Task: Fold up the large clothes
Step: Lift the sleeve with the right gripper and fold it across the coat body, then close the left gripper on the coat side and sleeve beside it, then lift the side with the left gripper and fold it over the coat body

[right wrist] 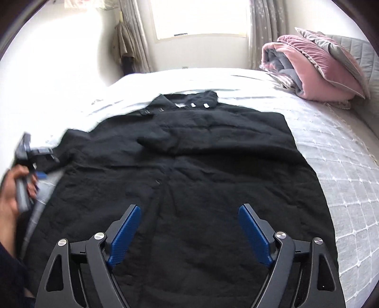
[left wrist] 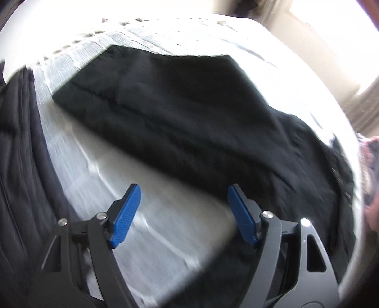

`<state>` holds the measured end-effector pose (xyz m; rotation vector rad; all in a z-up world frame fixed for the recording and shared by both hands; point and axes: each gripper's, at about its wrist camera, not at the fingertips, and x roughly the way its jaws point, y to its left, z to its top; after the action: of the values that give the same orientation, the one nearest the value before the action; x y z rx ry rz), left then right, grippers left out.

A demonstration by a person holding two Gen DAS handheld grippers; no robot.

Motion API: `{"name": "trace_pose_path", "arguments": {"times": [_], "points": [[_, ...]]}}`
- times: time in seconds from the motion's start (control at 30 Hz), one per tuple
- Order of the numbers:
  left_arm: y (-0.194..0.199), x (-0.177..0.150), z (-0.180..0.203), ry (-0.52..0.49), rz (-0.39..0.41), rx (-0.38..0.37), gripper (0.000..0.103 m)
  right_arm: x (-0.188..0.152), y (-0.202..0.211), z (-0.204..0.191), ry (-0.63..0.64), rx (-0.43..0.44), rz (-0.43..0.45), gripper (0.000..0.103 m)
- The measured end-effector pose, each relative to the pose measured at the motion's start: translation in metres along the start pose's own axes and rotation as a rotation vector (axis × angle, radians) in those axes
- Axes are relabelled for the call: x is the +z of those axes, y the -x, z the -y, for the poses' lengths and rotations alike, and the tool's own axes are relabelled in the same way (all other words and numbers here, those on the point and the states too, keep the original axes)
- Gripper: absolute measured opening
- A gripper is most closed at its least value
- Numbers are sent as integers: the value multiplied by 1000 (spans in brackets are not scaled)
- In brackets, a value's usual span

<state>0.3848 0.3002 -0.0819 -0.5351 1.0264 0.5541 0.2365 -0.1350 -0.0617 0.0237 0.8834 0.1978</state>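
Note:
A large black shirt (right wrist: pixel 189 170) lies spread on the white quilted bed (right wrist: pixel 336 165), collar and button placket at the far end. One sleeve looks folded in across the chest. My right gripper (right wrist: pixel 189 208) hovers above the shirt's near part, jaws wide apart, nothing between the blue pads. In the left wrist view the same black shirt (left wrist: pixel 189 123) runs across the sheet, blurred. My left gripper (left wrist: pixel 183 189) stands open over the shirt's edge and bare sheet, empty. The left gripper (right wrist: pixel 41 163) also shows at the left of the right wrist view, held by a hand beside the shirt's outstretched part.
A rolled pink and grey duvet with pillows (right wrist: pixel 317 71) sits at the bed's far right corner. A window (right wrist: pixel 201 19) with curtains lies beyond the bed. Dark clothing of the person (left wrist: pixel 19 154) fills the left edge of the left wrist view.

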Motion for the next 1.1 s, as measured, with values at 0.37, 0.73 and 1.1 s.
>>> {"name": "trace_pose_path", "arguments": {"times": [0.37,0.73,1.1], "points": [[-35,39,-53,283,-64,-16,89,-6,-1,4,28,12,18,86],[-40,58,-88,309,-14,43,68,-7,-7,3,8,-1,6,86],[34,64,-92,273,212,-160,8,-6,-9,12,-52,21,4,86]]}}
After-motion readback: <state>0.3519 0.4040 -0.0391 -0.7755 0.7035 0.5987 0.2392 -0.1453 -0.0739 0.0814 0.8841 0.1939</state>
